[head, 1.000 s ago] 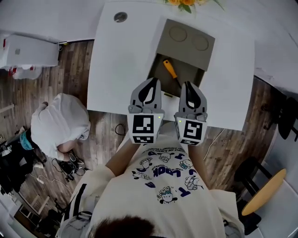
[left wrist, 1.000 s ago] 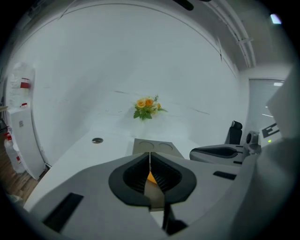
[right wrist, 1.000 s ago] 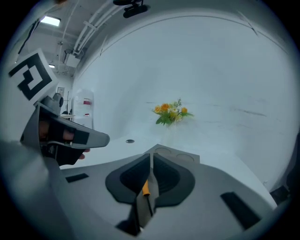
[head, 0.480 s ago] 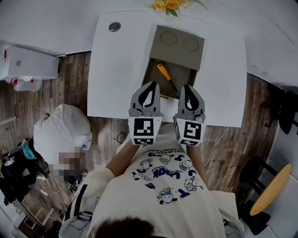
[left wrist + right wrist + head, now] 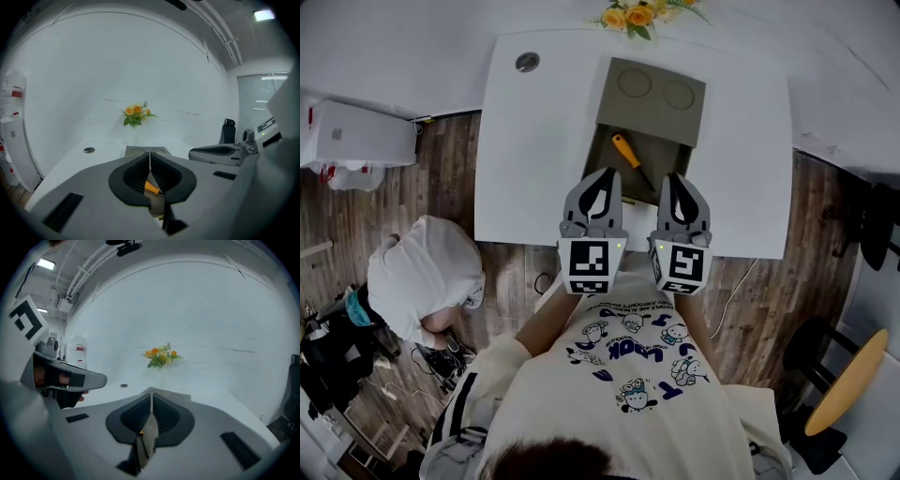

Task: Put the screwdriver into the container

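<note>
Both closed, left tongs [image 5: 603, 174], right tongs [image 5: 674, 179], screwdriver [image 5: 631, 160] in container [image 5: 671, 154]

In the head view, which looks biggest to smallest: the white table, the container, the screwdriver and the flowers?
1. white table
2. container
3. screwdriver and flowers: they look alike, and the picture's edge cuts the flowers off, so I can't rank them.

Cream T-shirt [image 5: 623, 398], blue cartoon prints, dark-striped sleeve [image 5: 457, 405].
</note>
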